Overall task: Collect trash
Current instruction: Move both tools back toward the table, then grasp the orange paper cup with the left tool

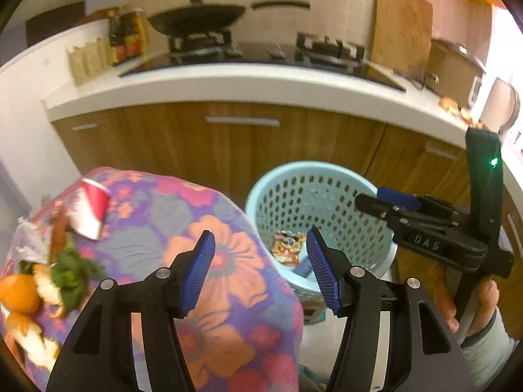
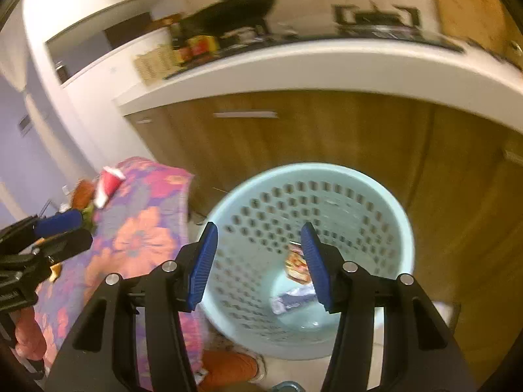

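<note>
A light blue perforated basket (image 1: 359, 196) stands on the floor by the cabinets, with snack wrappers (image 1: 287, 246) in its bottom. It also shows in the right wrist view (image 2: 376, 189), holding a wrapper (image 2: 297, 263) and a crumpled blue-white one (image 2: 292, 299). My left gripper (image 1: 260, 269) is open and empty over the flowered table's right edge. My right gripper (image 2: 258, 263) is open and empty above the basket; it shows in the left wrist view (image 1: 385, 201). A red and white cup (image 1: 90, 207), orange peels (image 1: 23, 294) and greens (image 1: 70, 272) lie on the table's left.
The table has a flowered cloth (image 1: 202, 228). Wooden cabinets (image 1: 242, 150) under a white counter (image 1: 228, 85) carry a stove with a black wok (image 1: 196, 18) and a cutting board (image 1: 402, 29). More orange peel (image 1: 447, 103) lies on the counter at right.
</note>
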The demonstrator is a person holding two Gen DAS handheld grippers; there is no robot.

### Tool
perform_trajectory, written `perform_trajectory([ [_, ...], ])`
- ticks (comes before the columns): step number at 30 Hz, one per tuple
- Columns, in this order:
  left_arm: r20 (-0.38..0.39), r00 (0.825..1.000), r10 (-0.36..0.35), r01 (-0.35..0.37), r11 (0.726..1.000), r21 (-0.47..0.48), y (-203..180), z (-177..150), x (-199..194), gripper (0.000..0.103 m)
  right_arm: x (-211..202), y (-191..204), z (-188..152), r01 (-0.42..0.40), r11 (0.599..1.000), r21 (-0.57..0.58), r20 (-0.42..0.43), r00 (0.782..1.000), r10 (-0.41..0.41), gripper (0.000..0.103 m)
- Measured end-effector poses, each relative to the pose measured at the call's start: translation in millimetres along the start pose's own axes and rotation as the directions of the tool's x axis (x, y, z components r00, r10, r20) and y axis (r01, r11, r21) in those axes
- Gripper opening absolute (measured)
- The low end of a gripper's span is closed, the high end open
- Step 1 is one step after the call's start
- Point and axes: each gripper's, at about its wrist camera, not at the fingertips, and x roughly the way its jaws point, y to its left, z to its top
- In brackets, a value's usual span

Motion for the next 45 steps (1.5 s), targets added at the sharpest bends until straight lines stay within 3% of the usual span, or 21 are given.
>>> perform_trajectory([
  [6,0.104,0.993,0.054,-0.046,0.996,-0.083,43,-11,-58,0.059,-4,74,1,-0.096,0.986,-0.134,0.007,0.995,0.098,0.049],
  [14,0.183,0.959,0.217,-0.172,0.957,-0.233,132,-51,-137,0.068,3,180,-10,-0.235,0.920,-0.313,-0.029,0.971,0.238,0.049],
  [17,0.186,0.940,0.285,-0.218,0.924,-0.315,174,-73,-161,0.072,8,218,-16,-0.270,0.889,-0.370,-0.050,0.961,0.271,0.049],
  [20,0.140,0.918,0.371,-0.297,0.877,-0.378,217,-95,-175,0.073,15,255,-23,-0.308,0.855,-0.417,-0.087,0.950,0.300,0.049],
  [24,0.035,0.877,0.479,-0.409,0.783,-0.469,285,-129,-183,0.073,23,294,-33,-0.351,0.815,-0.462,-0.133,0.936,0.327,0.049],
  [27,-0.043,0.858,0.511,-0.455,0.720,-0.525,331,-151,-180,0.073,33,324,-39,-0.387,0.785,-0.483,-0.173,0.921,0.348,0.049],
  [30,-0.078,0.875,0.477,-0.432,0.699,-0.570,367,-164,-167,0.073,46,351,-45,-0.412,0.761,-0.501,-0.214,0.911,0.353,0.049],
  [35,-0.117,0.910,0.398,-0.383,0.696,-0.608,396,-182,-140,0.073,74,386,-52,-0.453,0.747,-0.487,-0.292,0.890,0.349,0.049],
  [37,-0.130,0.916,0.381,-0.375,0.691,-0.618,403,-192,-132,0.072,83,392,-54,-0.464,0.746,-0.478,-0.309,0.884,0.352,0.049],
  [40,-0.091,0.941,0.325,-0.306,0.704,-0.641,402,-201,-129,0.073,98,400,-59,-0.471,0.745,-0.473,-0.336,0.878,0.341,0.049],
  [44,-0.078,0.956,0.284,-0.269,0.734,-0.623,390,-202,-120,0.073,111,408,-64,-0.463,0.737,-0.493,-0.350,0.881,0.320,0.049],
  [45,-0.072,0.958,0.278,-0.262,0.744,-0.615,385,-202,-119,0.068,113,410,-65,-0.466,0.734,-0.494,-0.352,0.879,0.321,0.049],
])
